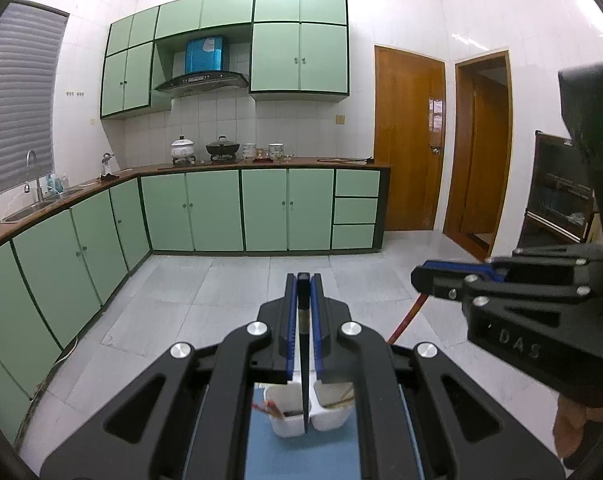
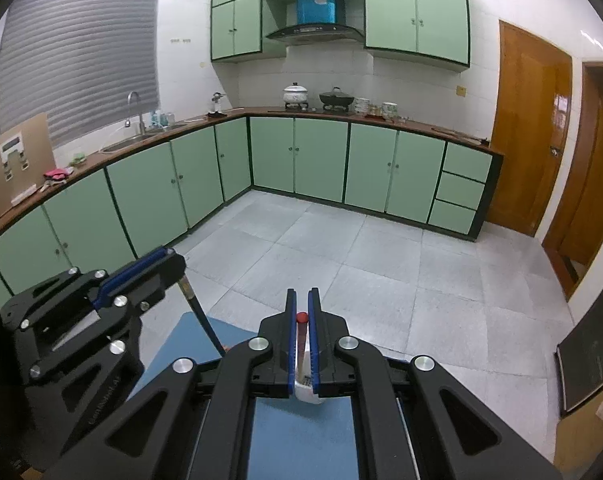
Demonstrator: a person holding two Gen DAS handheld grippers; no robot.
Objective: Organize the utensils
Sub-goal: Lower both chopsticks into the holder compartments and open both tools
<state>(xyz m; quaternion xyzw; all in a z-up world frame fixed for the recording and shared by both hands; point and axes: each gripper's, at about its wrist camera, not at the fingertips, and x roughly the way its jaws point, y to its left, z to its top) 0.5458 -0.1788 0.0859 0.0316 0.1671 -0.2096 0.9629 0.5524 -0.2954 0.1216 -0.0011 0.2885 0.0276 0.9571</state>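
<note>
My left gripper (image 1: 304,280) is shut on a black chopstick (image 1: 304,360) that hangs point down over a white two-part holder (image 1: 325,420) on a blue mat (image 1: 301,456). The holder has other sticks in it. My right gripper (image 2: 302,300) is shut on a red-tipped chopstick (image 2: 301,340) that reaches down toward the white holder (image 2: 307,394). The right gripper (image 1: 421,276) shows at the right in the left wrist view, with its red stick (image 1: 407,318) slanting down. The left gripper (image 2: 169,260) shows at the left in the right wrist view, with its black stick (image 2: 205,324).
Both grippers are close together above the blue mat (image 2: 301,432). A grey tiled floor (image 2: 341,248) lies ahead, then green cabinets (image 2: 301,156) under a counter with a sink (image 2: 117,144) and pots (image 2: 335,99). Wooden doors (image 2: 533,132) stand at the right.
</note>
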